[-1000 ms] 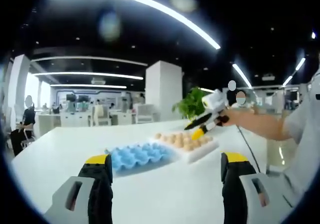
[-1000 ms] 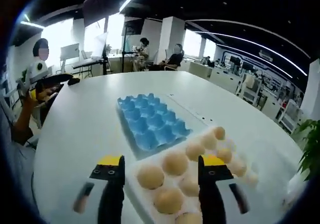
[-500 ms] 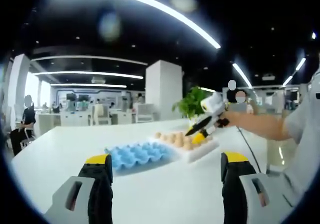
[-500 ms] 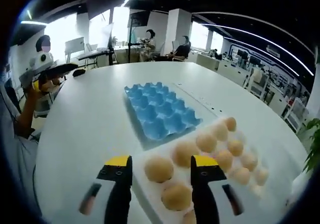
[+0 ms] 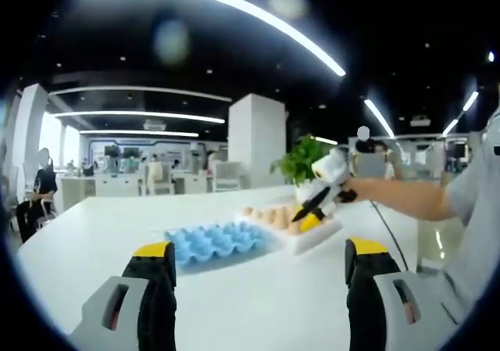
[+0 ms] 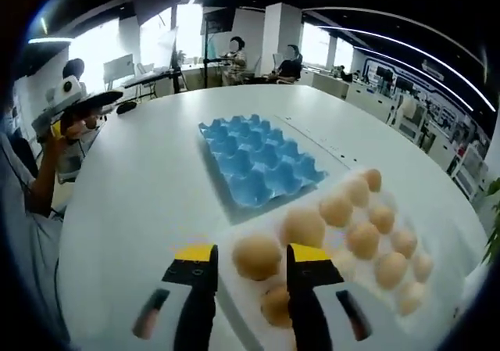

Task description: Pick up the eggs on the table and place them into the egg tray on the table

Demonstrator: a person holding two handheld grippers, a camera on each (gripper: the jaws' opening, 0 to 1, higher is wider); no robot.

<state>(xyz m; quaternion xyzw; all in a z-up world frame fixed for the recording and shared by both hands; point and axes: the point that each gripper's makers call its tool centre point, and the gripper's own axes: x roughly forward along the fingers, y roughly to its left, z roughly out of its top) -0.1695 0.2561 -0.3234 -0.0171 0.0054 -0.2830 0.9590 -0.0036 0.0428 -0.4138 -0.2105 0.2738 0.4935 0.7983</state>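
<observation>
On a white round table [image 6: 141,179] in an open office, our right gripper [image 6: 251,259] hangs over the near corner of a white tray [image 6: 234,234] of brown eggs [image 6: 363,239], its yellow-tipped jaws parted on either side of one egg [image 6: 257,256]; we cannot tell whether they touch it. In the left gripper view that same gripper [image 5: 310,216] dips its jaws among the eggs at the tray's right end, held by a hand [image 5: 349,191] on an outstretched arm.

The blue egg tray [image 6: 259,163] lies just beside the white tray, toward the table's middle, its cups bare. In the left gripper view the blue egg tray [image 5: 216,243] sits to the left of the white tray [image 5: 305,238], the two touching or nearly so.

Our left gripper [image 5: 258,265] is held well back from both trays over the table's near edge, jaws spread wide with nothing between them. In the right gripper view we see it [image 6: 82,105] off the table's far left edge, gripped in a hand [image 6: 66,128].

A potted plant [image 5: 297,163] stands beyond the table.
</observation>
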